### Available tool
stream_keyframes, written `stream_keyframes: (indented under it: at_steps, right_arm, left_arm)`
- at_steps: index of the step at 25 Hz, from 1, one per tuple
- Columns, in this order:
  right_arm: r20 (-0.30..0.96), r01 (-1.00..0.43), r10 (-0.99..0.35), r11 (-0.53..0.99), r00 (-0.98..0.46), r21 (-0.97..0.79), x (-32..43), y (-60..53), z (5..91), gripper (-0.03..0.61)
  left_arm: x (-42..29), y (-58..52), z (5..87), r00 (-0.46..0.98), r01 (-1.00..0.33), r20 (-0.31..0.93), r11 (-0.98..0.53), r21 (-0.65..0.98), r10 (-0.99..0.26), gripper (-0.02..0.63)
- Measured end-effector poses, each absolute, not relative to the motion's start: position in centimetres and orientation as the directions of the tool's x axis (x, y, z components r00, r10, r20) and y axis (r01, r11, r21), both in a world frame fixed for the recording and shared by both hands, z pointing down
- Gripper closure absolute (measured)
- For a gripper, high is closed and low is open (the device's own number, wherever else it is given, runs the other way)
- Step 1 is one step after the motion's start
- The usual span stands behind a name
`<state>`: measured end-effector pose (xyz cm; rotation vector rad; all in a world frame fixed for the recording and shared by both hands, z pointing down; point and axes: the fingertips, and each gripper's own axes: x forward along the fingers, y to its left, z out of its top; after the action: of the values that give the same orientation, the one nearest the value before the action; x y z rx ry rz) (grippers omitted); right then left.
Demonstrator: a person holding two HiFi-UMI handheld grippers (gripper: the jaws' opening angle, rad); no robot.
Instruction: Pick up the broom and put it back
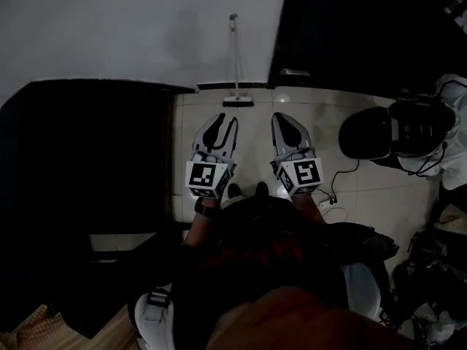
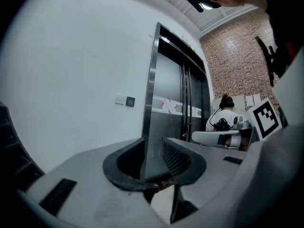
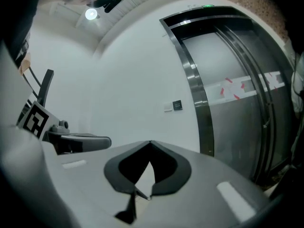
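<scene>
Only head view shows the broom, upright vs far white wall (about centre). L gripper jaws apart, nothing btwn; R gripper jaws together, empty. Gripper views show steel lift doors.

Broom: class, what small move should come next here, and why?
Probably advance the left hand-held gripper toward the broom: it leans untouched on the wall ahead; that gripper's jaws stand apart, empty, while the right hand-held gripper is shut.
</scene>
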<state>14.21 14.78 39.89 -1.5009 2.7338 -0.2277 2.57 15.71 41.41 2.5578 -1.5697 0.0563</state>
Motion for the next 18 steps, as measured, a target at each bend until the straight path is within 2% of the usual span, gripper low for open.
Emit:
stream_keyframes:
  at_steps: [5, 9, 12, 18]
  right_arm:
    - [0.056, -0.836, -0.838, 0.533, -0.543, -0.132, 15.4, 16.3, 40.0, 0.578]
    - [0.037, -0.833, -0.837, 0.537, -0.546, -0.134, 15.8, 16.5, 39.9, 0.578]
    - [0.041, -0.822, -0.827, 0.551, -0.561, -0.140, 15.1, 16.7, 39.9, 0.578]
    - [0.069, -0.803, -0.805, 0.574, -0.590, -0.161, 13.2, 16.4, 40.3, 0.578]
  left_arm:
    - [3.4, 17.1, 41.6, 0.458, -0.889, 0.116, -0.456, 0.044, -0.881, 0.503]
    - [3.5, 17.3, 41.4, 0.467, -0.883, 0.091, -0.457, 0.107, -0.880, 0.563]
    - [3.7, 17.8, 40.6, 0.485, -0.869, 0.044, -0.475, 0.142, -0.874, 0.563]
    - [2.9, 17.6, 40.0, 0.497, -0.859, 0.032, -0.487, 0.155, -0.867, 0.564]
